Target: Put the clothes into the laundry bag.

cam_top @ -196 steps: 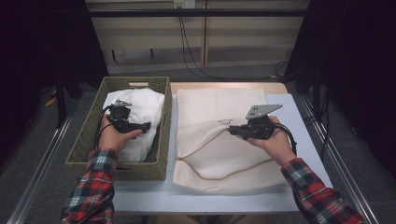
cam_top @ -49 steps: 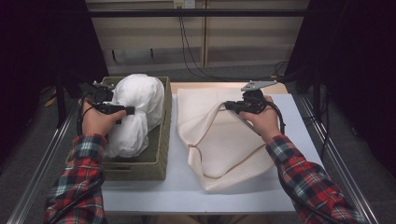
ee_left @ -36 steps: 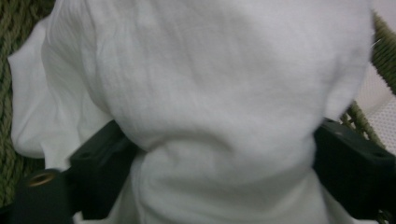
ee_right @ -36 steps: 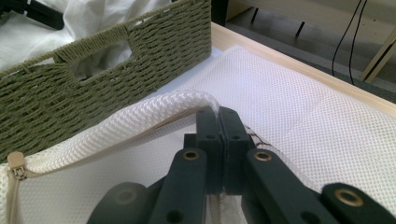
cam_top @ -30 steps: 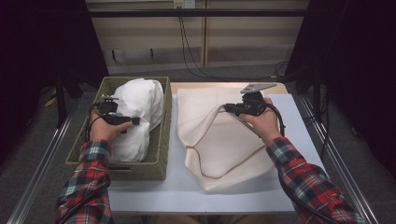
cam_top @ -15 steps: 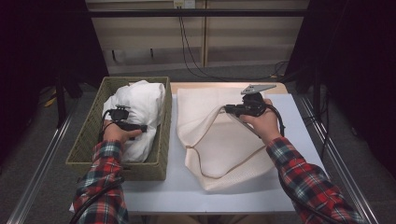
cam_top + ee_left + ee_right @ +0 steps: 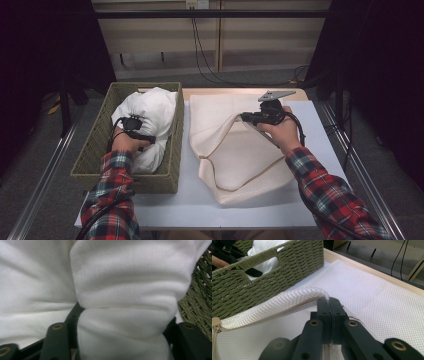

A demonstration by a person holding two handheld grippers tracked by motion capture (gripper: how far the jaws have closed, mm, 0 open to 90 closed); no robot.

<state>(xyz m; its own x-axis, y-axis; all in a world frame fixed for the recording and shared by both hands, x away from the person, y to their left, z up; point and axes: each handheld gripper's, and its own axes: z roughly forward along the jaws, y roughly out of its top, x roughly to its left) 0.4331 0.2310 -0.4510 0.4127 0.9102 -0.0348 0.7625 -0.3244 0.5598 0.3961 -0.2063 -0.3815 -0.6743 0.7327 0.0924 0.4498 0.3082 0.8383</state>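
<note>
The left gripper [image 7: 142, 137] is pushed down into the white cloth [image 7: 150, 112], and a thick fold of this cloth [image 7: 125, 322] is squeezed between its two jaws, which have just been closing on it. The cloth is piled inside the woven basket [image 7: 95, 155], which is placed on the left part of the table [image 7: 185, 205].

The right gripper [image 7: 329, 301] is clenched on the upper edge of the mesh bag [image 7: 240, 150], and this edge [image 7: 287, 301] is held lifted above the lower layer, so the mouth of the bag is kept open toward the basket. A zipper end [image 7: 215, 322] is seen at the rim. The bag is spread flat on the table, just beside the basket.
</note>
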